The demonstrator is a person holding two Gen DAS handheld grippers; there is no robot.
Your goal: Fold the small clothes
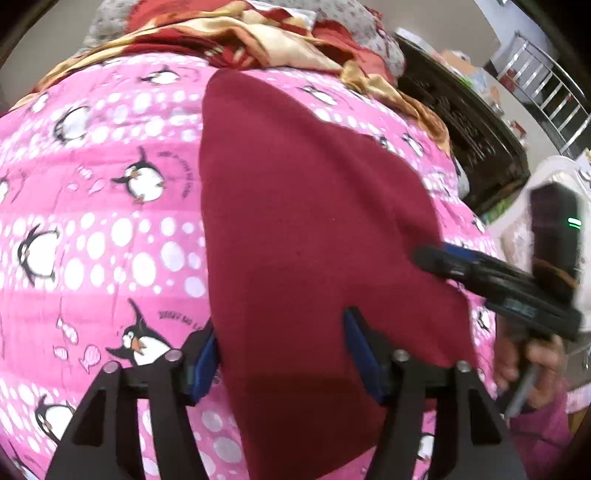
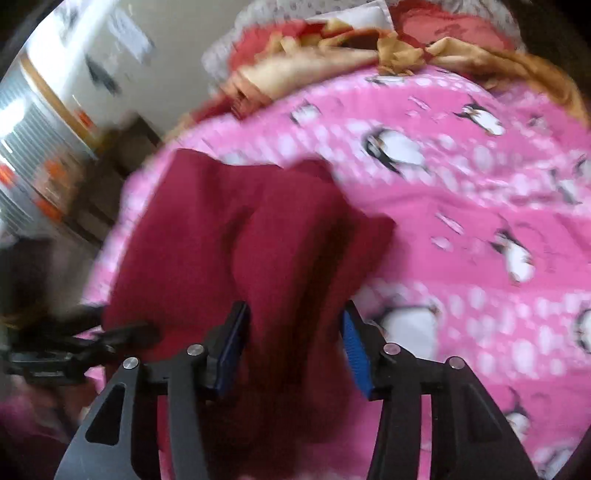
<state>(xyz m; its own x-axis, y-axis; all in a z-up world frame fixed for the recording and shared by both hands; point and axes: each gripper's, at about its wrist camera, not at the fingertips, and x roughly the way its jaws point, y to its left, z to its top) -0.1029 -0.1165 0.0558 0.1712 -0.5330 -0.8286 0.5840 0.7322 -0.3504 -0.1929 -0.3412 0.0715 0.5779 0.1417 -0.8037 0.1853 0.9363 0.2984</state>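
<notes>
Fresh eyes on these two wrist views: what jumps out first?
The dark red cloth spread across the middle of the bright pink penguin-print bedsheet grabs the eye first. The left gripper straddles the cloth's near edge with jaws apart, and the right gripper likewise stands open over a rumpled part of it. A crumpled red and gold patterned fabric is heaped at the far edge of the sheet.
</notes>
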